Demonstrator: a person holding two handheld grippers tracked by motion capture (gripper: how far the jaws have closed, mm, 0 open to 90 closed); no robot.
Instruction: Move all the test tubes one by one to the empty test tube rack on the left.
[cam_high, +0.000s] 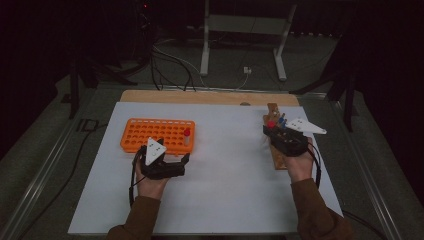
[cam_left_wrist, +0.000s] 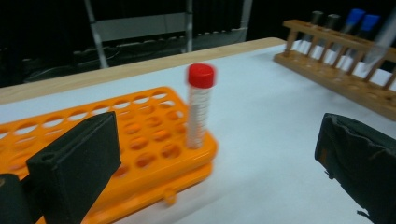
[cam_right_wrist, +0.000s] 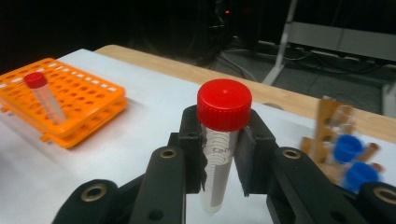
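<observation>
Right gripper (cam_right_wrist: 219, 154) fingers are clamped on a red-capped tube (cam_right_wrist: 219, 140), held upright above the table (cam_high: 235, 195), near the wooden rack (cam_high: 278, 156) at three o'clock. Left gripper (cam_high: 175, 162) fingers stand apart, empty, just beside the orange rack (cam_high: 150, 132) at nine o'clock, where a second red-capped tube (cam_left_wrist: 200, 105) stands. Risk: the grip sits just under the cap; the tube may swing or slip in transit.

I see tube (cam_right_wrist: 218, 163): clear plastic, printed scale, glossy red cap. Orange rack (cam_left_wrist: 140, 135): smooth shiny plastic. Wooden rack (cam_left_wrist: 336, 77): bare matt wood. My right gripper (cam_right_wrist: 219, 154) pads: matt black, rubbery. Worktop (cam_high: 225, 175): matt white sheet, wood far edge.
</observation>
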